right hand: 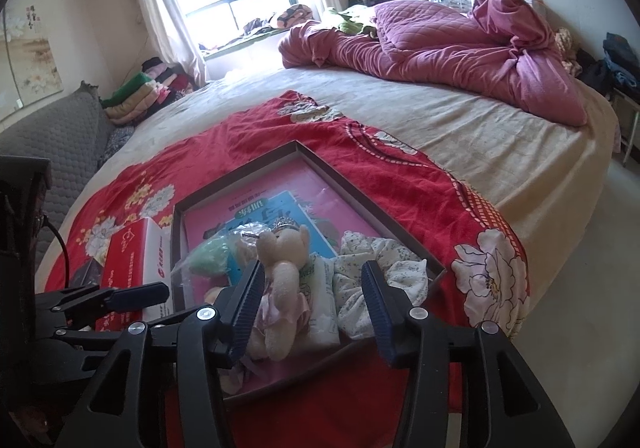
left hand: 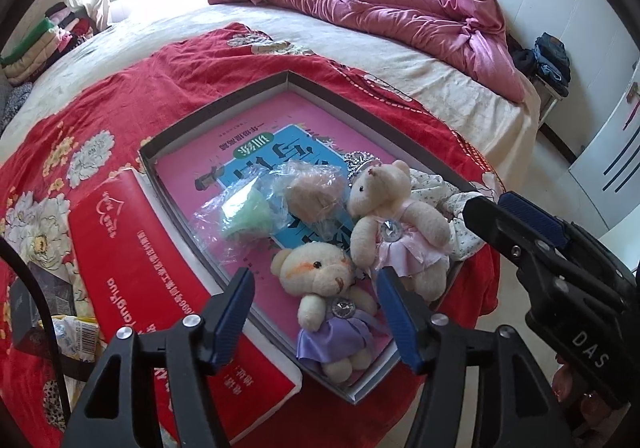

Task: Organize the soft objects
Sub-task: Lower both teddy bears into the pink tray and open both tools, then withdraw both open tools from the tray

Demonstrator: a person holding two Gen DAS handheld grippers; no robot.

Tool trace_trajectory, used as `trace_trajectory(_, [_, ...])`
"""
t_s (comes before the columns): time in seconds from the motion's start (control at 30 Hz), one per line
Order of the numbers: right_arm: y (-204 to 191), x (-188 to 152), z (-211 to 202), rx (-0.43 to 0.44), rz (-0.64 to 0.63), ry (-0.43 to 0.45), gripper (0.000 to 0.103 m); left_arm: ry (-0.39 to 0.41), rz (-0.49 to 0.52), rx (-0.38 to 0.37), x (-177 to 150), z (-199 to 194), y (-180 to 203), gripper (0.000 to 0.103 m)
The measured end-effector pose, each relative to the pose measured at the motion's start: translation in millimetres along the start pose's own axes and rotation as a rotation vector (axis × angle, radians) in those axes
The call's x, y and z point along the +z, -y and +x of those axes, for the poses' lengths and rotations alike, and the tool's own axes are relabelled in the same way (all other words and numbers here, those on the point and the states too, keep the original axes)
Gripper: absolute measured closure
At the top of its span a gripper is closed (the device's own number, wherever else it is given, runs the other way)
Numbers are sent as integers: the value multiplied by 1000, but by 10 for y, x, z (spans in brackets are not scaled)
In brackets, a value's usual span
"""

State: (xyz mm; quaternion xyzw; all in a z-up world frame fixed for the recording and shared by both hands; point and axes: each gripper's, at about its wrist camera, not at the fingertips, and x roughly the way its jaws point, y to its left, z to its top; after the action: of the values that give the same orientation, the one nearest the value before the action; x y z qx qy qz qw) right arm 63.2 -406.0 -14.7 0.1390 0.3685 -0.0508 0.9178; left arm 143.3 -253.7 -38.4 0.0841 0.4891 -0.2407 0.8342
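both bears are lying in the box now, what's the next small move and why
Probably lift both grippers straight up and clear. The left gripper stands open around the purple-dress bear, the right gripper open beside the pink-dress bear; both bears lie in the box, unheld.

Shallow box [left hand: 224,104]: far half at 12 o'clock open above the books. Near corner crowded by two bears [left hand: 332,288], bagged items [left hand: 276,204], apparently floral cloth [right hand: 380,260]. Red carton [left hand: 152,280] blocks 9 o'clock.
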Motion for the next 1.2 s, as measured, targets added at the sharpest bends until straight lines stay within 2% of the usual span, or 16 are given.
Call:
trace_trajectory(0.13, [-18,15,-33,-24,-12,8,44,14,-2,5,-2,-77,-13,28])
trace_trajectory(0.23, [-34,28,-64,-45,-16,19,43,31,-5,15,-12,-152,-32,26])
trace_trajectory(0.3, [-43,30,-89,-68,-19,31,36,33,-7,15,-15,-191,-45,23])
trace_trajectory(0.37, [-37,36,-111,-102,-20,44,33,44,-10,26,-21,-243,-55,17])
trace_trajectory(0.43, [-20,41,-134,-119,-16,47,33,51,-12,31,-27,-287,-67,16])
trace_trajectory(0.53, [-6,52,-185,-141,-9,56,29,66,-17,48,-36,-373,-90,15])
trace_trajectory(0.9, [-97,40,-355,-187,-33,70,29,94,-26,85,-111,-652,-170,15])
trace_trajectory(1.2, [-219,72,-566,-188,-45,107,29,124,-33,122,-180,-921,-249,15])
